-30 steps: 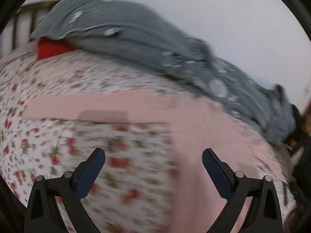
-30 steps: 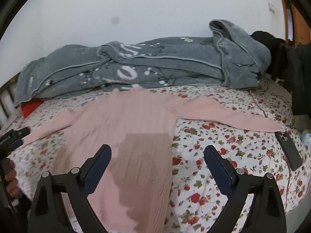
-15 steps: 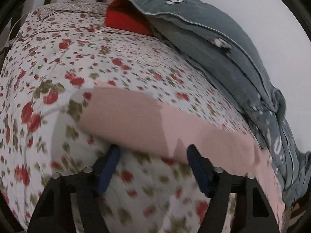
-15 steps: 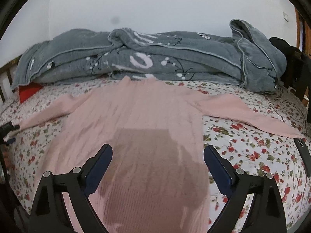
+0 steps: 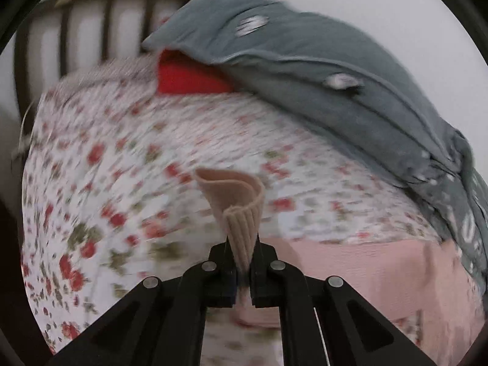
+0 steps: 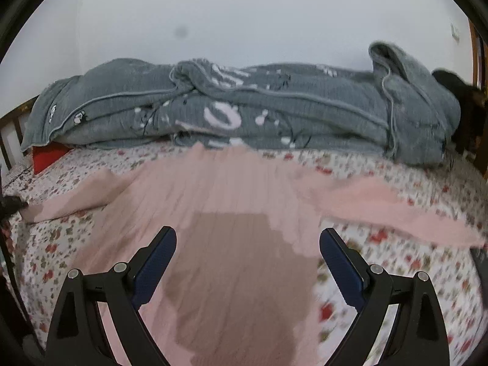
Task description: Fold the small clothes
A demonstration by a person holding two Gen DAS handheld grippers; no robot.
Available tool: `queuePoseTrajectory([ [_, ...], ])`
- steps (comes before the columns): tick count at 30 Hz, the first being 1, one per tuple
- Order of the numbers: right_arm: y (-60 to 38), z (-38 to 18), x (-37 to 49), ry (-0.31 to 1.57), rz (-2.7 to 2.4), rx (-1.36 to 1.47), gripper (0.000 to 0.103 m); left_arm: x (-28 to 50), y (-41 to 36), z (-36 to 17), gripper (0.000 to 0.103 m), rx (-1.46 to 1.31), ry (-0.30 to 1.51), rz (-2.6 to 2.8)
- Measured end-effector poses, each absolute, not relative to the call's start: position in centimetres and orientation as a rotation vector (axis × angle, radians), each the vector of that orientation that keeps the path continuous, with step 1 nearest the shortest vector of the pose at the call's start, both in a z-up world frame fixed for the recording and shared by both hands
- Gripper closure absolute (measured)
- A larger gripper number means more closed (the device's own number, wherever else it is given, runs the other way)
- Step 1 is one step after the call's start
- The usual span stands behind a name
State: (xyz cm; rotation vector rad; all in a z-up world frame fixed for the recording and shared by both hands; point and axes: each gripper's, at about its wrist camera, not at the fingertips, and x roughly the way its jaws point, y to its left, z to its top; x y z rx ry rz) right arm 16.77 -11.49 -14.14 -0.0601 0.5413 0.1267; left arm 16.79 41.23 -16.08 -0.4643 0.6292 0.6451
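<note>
- Left wrist view: left gripper [image 5: 242,259] clamped tight on the ribbed sleeve cuff [image 5: 241,210] of the pink sweater [image 5: 366,271]; cuff sticks up curled past the fingertips. Only here: slatted headboard [image 5: 91,30] at the bed's far end, and the red item [image 5: 186,76] shows clearly, tucked under the grey blanket [image 5: 335,70]. Floral bedsheet [image 5: 106,158] bare and blurred ahead.
- Right wrist view: right gripper [image 6: 247,259] wide apart, nothing between the pads, hovering over the sweater [image 6: 219,213] body. Only here: whole sweater spread flat on the sheet [image 6: 381,259], other sleeve [image 6: 396,210] stretched right, blanket [image 6: 244,106] piled along the wall.
- No containers.
- Bare sheet right of the body; dark object [image 6: 482,259] at the right edge, unclear.
</note>
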Motion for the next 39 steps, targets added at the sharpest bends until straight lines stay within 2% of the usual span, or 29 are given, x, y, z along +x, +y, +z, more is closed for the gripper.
queuePoseTrajectory([
  [3,-13.3,-14.3,17.8,0.525,0.147,-0.08,0.009,19.4,36.5,-13.1,0.097,-0.393,0.609,0.558],
  [9,-19.2,-16.2,19.0,0.564,0.142,0.065,0.009,25.6,23.2,-7.8,0.097,-0.26,0.582,0.348],
  [14,-24.4,-16.9,18.6,0.569,0.124,0.21,0.009,30.6,11.9,-6.7,0.097,-0.195,0.599,0.172],
  [22,-30.0,-18.3,18.2,0.573,0.062,0.302,0.009,36.4,-5.6,-12.4,0.097,-0.121,0.711,-0.078],
  [27,-30.1,-18.7,19.0,0.599,0.042,0.269,0.009,37.3,-11.3,-17.0,0.095,-0.038,0.79,-0.169],
  [32,-28.5,-18.2,19.7,0.591,0.07,0.227,0.009,36.4,-11.1,-17.3,0.08,0.01,0.851,-0.247],
  [33,-28.2,-18.2,19.7,0.594,0.076,0.226,0.009,35.5,-9.9,-16.4,0.072,0.016,0.83,-0.246],
  [34,-27.8,-18.2,19.9,0.595,0.083,0.223,0.009,34.8,-8.7,-15.8,0.05,0.018,0.816,-0.238],
  [35,-27.4,-18.2,20.0,0.598,0.09,0.22,0.009,34.0,-7.2,-15.2,0.022,0.017,0.799,-0.219],
  [36,-26.9,-18.3,20.2,0.601,0.095,0.216,0.009,32.7,-4.7,-14.4,0.015,0.008,0.754,-0.171],
  [39,-25.6,-18.7,20.7,0.614,0.108,0.208,0.009,29.4,1.6,-13.8,0.015,-0.009,0.678,-0.05],
])
